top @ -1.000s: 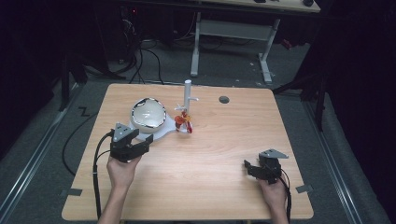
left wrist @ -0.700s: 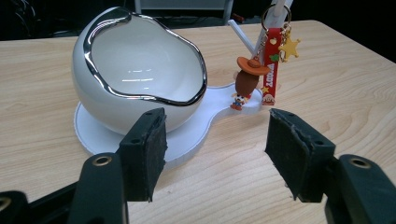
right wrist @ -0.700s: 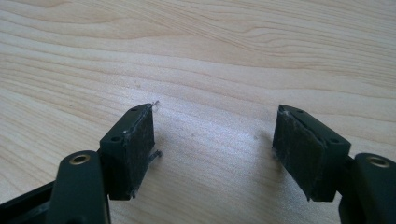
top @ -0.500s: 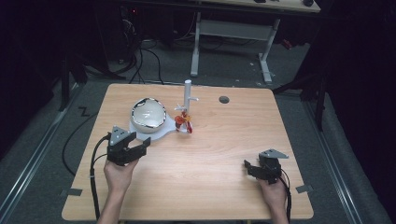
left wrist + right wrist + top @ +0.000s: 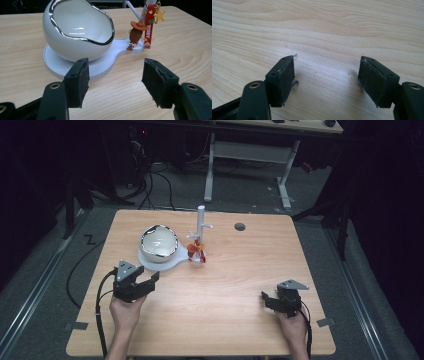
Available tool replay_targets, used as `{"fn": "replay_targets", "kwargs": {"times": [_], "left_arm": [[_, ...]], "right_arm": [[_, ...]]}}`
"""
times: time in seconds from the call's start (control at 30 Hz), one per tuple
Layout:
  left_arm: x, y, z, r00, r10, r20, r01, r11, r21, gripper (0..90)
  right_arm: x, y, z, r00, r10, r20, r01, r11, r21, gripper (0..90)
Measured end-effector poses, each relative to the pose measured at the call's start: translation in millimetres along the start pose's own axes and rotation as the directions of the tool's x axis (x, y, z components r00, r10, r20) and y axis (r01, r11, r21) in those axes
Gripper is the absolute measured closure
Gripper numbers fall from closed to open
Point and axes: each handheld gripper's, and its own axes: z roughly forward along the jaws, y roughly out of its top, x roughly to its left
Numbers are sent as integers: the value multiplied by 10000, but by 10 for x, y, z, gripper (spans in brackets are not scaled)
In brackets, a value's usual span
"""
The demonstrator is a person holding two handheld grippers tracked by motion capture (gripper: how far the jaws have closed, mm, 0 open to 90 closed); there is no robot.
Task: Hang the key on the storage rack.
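The left gripper (image 5: 142, 281) is held with its jaws spread wide and nothing between them, just near of the flat white keyhole-shaped base plate (image 5: 60, 65). On that plate sits the glossy white egg-shaped bowl with a chrome rim (image 5: 77, 27), tilted so its opening faces up and toward the gripper. At the plate's narrow right end stands a thin white post (image 5: 201, 220), from which hang a small cowboy figure key charm in a brown hat (image 5: 135, 33) and a red printed strap with a yellow star (image 5: 150, 23).

The right gripper (image 5: 270, 300) rests low over the bare light wooden table (image 5: 240, 275), well apart from the stand, jaws likewise apart and empty.

Risks noted:
- An advance by the left gripper could strike the plate edge and slide the whole stand far across the table, since nothing appears to anchor it.
- The glazed bowl wall is smooth and curved; the pads could slip and roll it off its seat.
- The charm hangs free and may swing or snag; its hook on the post is too small to confirm.
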Motion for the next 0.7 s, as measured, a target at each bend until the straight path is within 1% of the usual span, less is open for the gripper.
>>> {"fn": "replay_targets", "kwargs": {"times": [0.1, 0.13, 0.2, 0.23, 0.3, 0.43, 0.5, 0.53, 0.57, 0.63, 0.7], "left_arm": [[9, -25, -14, 10000, -42, -32, 42, 10000, 10, 388], [17, -30, -17, 10000, 19, -78, -20, 10000, -22, 388], [21, -44, -27, 10000, -78, -61, 78, 10000, -5, 388], [28, -48, -31, 9999, -34, -102, 33, 10000, -46, 388], [30, -59, -40, 9999, -118, -94, 118, 9999, -4, 388], [37, -79, -51, 9999, -107, -114, 108, 9999, 29, 388], [39, -94, -53, 9999, -139, -81, 139, 9999, 48, 388], [46, -102, -49, 9999, -88, -76, 88, 10000, 44, 387], [41, -116, -47, 9999, -161, -19, 162, 9998, 110, 388], [43, -141, -39, 10000, -72, -38, 72, 9999, 150, 388], [37, -168, -33, 9998, -176, 25, 175, 9996, 221, 388]], "right_arm": [[0, 0, 0, 10000, -3, 1, 3, 10000, 1, 298], [0, 0, 0, 10000, -1, 1, 1, 10000, 1, 298], [0, 0, 0, 10000, 0, 0, 0, 10000, 1, 298], [0, 0, 0, 10000, 0, 1, 0, 10000, 1, 298], [0, 0, 0, 10000, 1, 1, -1, 10000, 0, 298], [0, 0, 0, 10000, 4, 2, -4, 10000, 0, 298], [0, 0, 0, 10000, 4, 2, -4, 10000, 0, 298], [0, 0, 0, 10000, 2, 1, -2, 10000, -1, 298], [0, 0, 0, 10000, 1, 2, -1, 10000, -2, 298], [0, 0, 0, 10000, 1, 1, -1, 10000, -1, 298], [0, 0, 0, 10000, 1, 1, -1, 10000, -1, 298]]}}
